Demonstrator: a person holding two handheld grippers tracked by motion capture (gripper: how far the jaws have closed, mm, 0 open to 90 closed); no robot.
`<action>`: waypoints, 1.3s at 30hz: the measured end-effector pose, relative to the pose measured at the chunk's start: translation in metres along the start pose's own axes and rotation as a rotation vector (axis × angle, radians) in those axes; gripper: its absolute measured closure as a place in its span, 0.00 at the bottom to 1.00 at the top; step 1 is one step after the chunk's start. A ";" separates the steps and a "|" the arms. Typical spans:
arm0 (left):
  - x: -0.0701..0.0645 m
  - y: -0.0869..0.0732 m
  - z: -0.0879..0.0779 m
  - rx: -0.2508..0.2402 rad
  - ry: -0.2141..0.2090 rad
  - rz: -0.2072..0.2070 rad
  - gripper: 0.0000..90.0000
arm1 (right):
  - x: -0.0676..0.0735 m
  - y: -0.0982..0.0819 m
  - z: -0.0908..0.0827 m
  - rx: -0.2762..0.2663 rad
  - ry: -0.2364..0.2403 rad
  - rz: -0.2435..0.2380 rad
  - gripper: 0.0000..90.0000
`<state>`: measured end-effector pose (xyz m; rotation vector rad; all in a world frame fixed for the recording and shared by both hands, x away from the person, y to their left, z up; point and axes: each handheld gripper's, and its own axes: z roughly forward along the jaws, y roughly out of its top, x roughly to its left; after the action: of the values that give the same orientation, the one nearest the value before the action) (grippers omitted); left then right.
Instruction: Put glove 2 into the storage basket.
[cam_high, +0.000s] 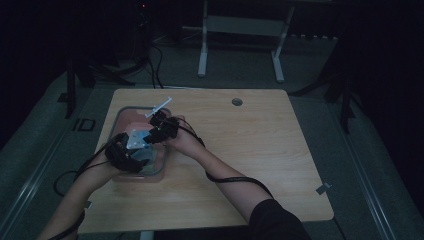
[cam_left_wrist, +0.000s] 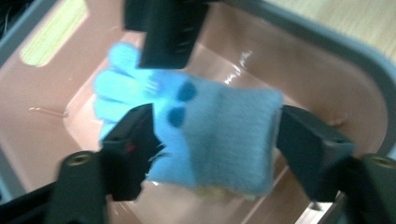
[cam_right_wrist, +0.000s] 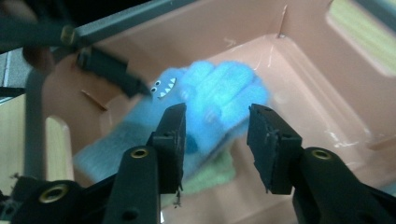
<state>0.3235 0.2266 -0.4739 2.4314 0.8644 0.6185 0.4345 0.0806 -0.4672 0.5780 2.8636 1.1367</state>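
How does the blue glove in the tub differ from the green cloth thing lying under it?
The blue glove lies on top, mostly in view; the green cloth sits beneath it, only an edge peeking out. The glove is bright blue with dark spots and a toothy face print; the cloth is plain pale green. The glove shows separate fingers; the cloth's shape cannot be told. Both look like soft fabric and lie in the pink tub.

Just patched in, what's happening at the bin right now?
A person is working both claws down inside the pink bin at the left of the table. A blue glove with a little monster face lies in the bin, on top of something pale green. The left claw straddles the glove's cuff end with its jaws apart, not pressing. The right claw hangs over the glove's fingers, jaws also apart. Neither one has a grip on the glove.
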 end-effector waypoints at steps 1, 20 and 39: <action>0.001 0.005 -0.003 -0.013 -0.028 -0.036 0.17 | 0.001 -0.001 -0.009 -0.016 0.002 -0.010 0.56; -0.023 0.035 -0.010 -0.149 -0.105 -0.034 0.10 | -0.005 -0.040 -0.056 -0.071 0.050 -0.077 0.17; -0.060 0.072 0.002 -0.198 -0.214 0.056 0.10 | -0.025 -0.082 -0.087 -0.072 -0.004 -0.053 0.18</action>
<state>0.3155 0.1364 -0.4494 2.2969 0.6199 0.4312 0.4181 -0.0402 -0.4607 0.4979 2.8029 1.2228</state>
